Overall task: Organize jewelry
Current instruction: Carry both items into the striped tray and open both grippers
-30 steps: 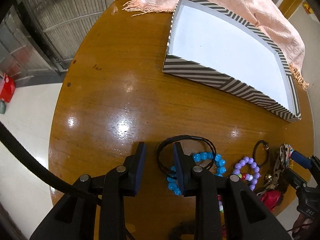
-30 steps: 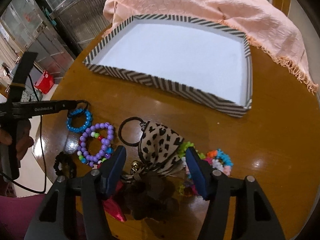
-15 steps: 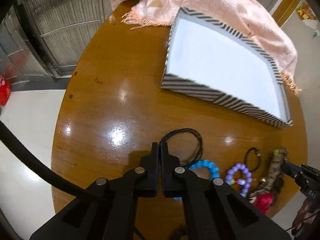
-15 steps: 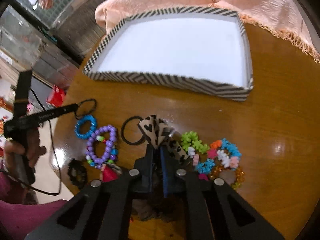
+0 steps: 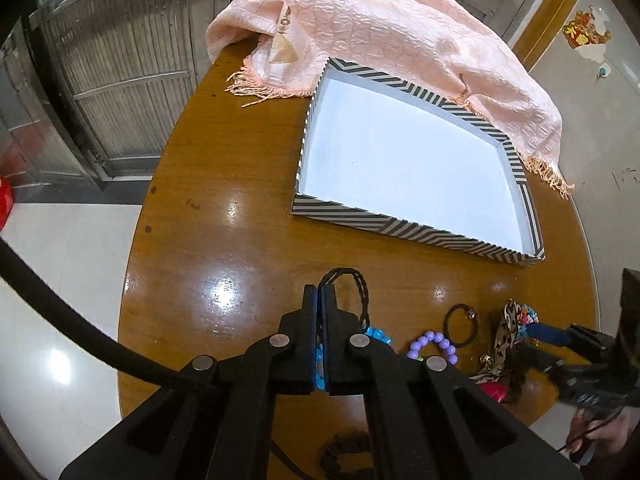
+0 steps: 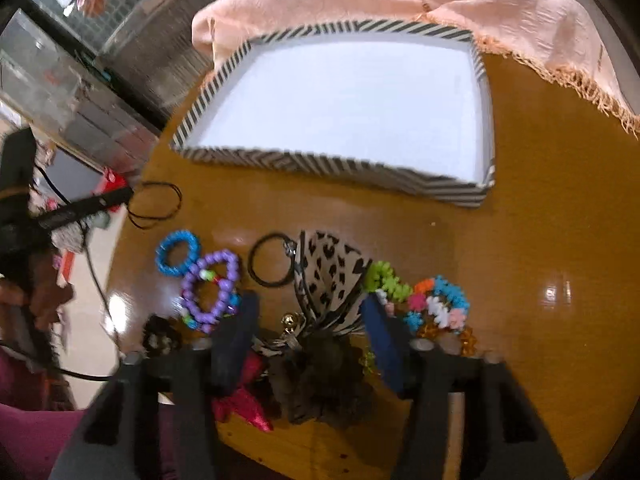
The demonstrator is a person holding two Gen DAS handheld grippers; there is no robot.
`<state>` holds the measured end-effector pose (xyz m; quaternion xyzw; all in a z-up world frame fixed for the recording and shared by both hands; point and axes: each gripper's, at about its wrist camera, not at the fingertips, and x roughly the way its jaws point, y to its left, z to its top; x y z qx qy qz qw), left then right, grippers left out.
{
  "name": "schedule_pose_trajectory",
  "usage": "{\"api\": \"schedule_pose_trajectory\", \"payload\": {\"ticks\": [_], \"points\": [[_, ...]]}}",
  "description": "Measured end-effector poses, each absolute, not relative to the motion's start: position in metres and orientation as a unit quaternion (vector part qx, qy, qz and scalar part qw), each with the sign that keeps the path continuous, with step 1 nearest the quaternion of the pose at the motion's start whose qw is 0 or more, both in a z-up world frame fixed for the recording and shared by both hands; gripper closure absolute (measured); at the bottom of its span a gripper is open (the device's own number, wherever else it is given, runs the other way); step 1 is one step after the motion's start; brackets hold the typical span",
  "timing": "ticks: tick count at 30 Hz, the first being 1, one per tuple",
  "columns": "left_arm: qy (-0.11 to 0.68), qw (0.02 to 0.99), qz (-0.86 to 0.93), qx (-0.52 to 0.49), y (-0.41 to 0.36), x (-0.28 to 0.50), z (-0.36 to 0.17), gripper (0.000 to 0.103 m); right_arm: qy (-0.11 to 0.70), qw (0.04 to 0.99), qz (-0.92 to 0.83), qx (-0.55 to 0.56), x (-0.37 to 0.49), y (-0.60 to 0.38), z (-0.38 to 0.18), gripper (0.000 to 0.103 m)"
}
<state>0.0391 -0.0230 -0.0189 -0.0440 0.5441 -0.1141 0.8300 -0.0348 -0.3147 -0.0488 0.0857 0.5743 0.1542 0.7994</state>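
Shiny brown table (image 5: 208,184) holds it all. Left gripper (image 5: 320,300) is pinched tight on the black cord (image 5: 352,280), a thin, light, floppy loop. Right gripper (image 6: 308,320) is opening around the spotted bow (image 6: 328,268); bow looks soft, so grab its middle. Beads (image 6: 210,288) lie beside it, the box (image 6: 320,158) beyond.

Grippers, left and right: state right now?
Left gripper: closed on the thin black braided cord loop.
Right gripper: fingers opening, straddling the leopard-print fabric hair tie, not gripping it.
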Motion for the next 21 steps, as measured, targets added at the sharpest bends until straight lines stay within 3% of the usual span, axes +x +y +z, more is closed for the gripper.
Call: {"api": "schedule_pose_trajectory", "payload": {"ticks": [4,6,8,21], "points": [[0.542,0.832,-0.111,-0.041,-0.026,0.036,-0.017,0.101,0.584,0.798,0.144,0.039,-0.036,-0.296,-0.066,0.045],[0.541,0.833,-0.110,-0.039,-0.028,0.034,-0.016,0.101,0.580,0.801,0.143,0.044,-0.033,-0.295,-0.074,0.061],[0.542,0.833,-0.109,-0.038,-0.028,0.032,-0.016,0.101,0.573,0.803,0.149,0.061,-0.034,-0.299,-0.071,0.099],[0.519,0.844,-0.128,-0.047,-0.033,0.037,0.010,0.101,0.490,0.830,0.202,0.175,-0.034,-0.347,0.012,0.099]]}}
